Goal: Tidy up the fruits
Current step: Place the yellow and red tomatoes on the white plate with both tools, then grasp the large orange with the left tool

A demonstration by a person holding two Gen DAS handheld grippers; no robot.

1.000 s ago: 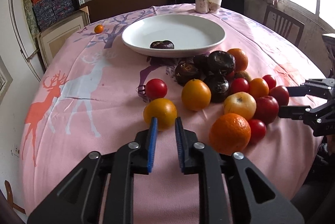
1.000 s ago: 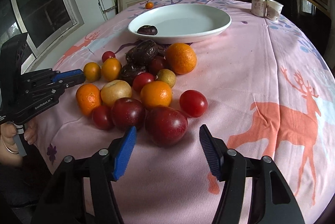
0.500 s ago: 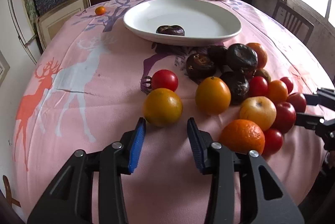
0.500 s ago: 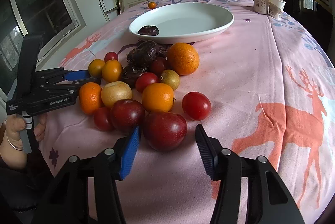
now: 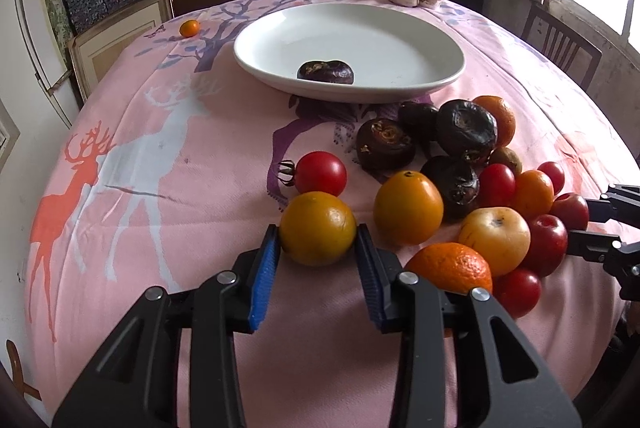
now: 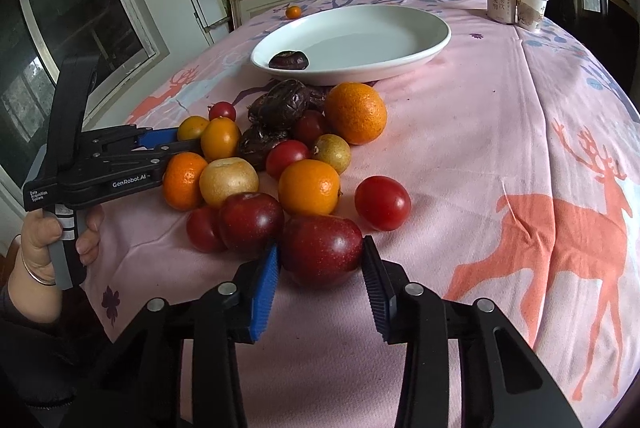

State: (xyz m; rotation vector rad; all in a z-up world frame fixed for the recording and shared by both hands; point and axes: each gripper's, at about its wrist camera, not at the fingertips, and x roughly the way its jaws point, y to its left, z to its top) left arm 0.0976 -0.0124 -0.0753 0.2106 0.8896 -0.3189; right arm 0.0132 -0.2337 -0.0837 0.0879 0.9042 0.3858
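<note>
A pile of oranges, red apples, tomatoes and dark fruits lies on the pink tablecloth in front of a white plate (image 5: 432, 27) that holds one dark fruit (image 5: 326, 71). My left gripper (image 5: 316, 244) is open, its jaws on either side of a yellow-orange fruit (image 5: 317, 228) on the cloth, fingers touching or nearly touching it. My right gripper (image 6: 320, 256) is open around a dark red apple (image 6: 322, 248) at the pile's near edge. The left gripper (image 6: 168, 141) also shows in the right wrist view, the right gripper (image 5: 596, 224) in the left wrist view.
A small orange (image 5: 189, 27) lies alone at the far left of the table. A can (image 6: 500, 1) and a paper cup (image 6: 530, 7) stand at the far edge. A chair (image 5: 560, 39) stands at the right, shelves and boxes behind.
The left gripper opened from nearly shut and moved forward around the yellow-orange fruit. The right gripper moved forward and narrowed around the dark red apple.
</note>
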